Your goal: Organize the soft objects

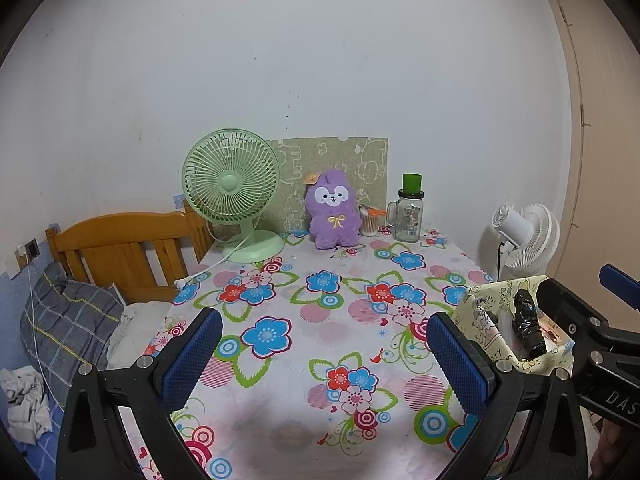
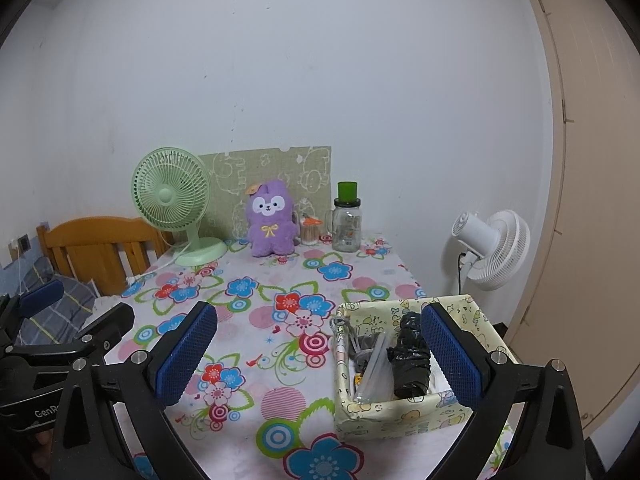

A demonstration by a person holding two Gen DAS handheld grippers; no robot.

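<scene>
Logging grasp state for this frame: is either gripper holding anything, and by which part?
Nothing is held. The left gripper and right gripper both have jaws open, with nothing between them. The plush sits untouched at the table's far edge.

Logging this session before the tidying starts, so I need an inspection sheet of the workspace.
Surface: floral tablecloth, middle bare.
Job's things: purple plush upright at the back; patterned box front right.
Clutter: green fan, glass jar, black bundle in box.
Grippers: left tongs and right tongs open, holding nothing.
Cables: fan cord trails over the table's left edge.
Surroundings: wooden headboard, white fan, door.
</scene>
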